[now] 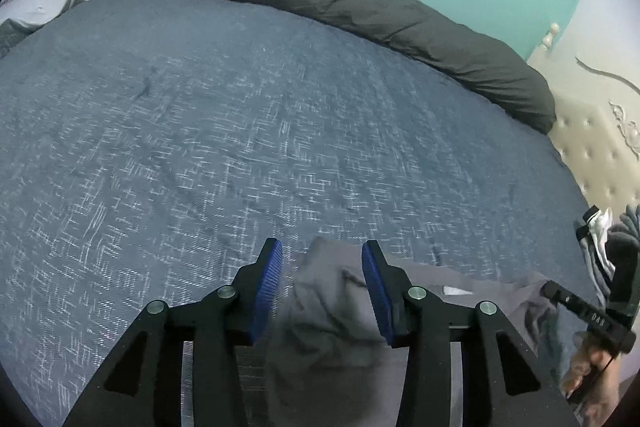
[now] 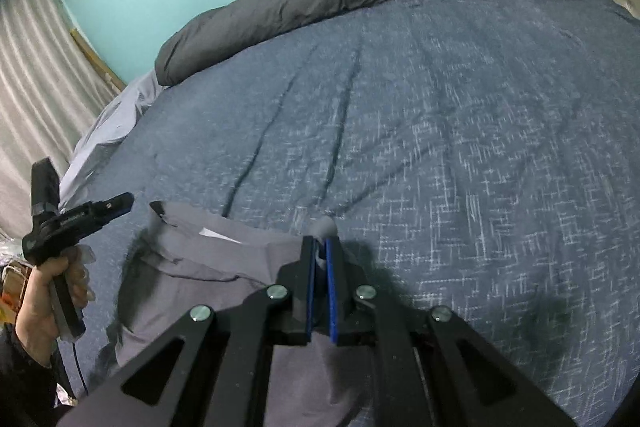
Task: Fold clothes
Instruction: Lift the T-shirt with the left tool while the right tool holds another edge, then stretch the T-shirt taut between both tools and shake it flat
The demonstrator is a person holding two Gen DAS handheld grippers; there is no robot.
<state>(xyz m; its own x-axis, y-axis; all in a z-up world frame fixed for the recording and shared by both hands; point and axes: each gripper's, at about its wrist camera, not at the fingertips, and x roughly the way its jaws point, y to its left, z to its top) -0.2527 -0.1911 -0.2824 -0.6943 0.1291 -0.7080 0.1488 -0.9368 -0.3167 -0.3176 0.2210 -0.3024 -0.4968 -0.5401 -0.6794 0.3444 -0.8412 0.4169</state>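
A grey garment [image 1: 332, 315] lies rumpled on the blue bedspread [image 1: 240, 131] near the front edge. My left gripper [image 1: 322, 251] hovers above one end of it, open, with cloth showing below the gap and nothing pinched. In the right wrist view the same grey garment [image 2: 208, 259] spreads to the left, and my right gripper [image 2: 320, 245] is shut on a bunched corner of it that pokes out past the blue pads. The left gripper [image 2: 120, 205] appears there at far left, held in a hand [image 2: 44, 291].
A dark grey rolled duvet [image 1: 320, 3] runs along the far side of the bed against a turquoise wall. A cream tufted headboard [image 1: 592, 147] stands at the right. Pale lilac bedding [image 2: 108, 131] and a curtain [image 2: 36, 67] lie to the left. More clothes [image 1: 616, 243] are piled at right.
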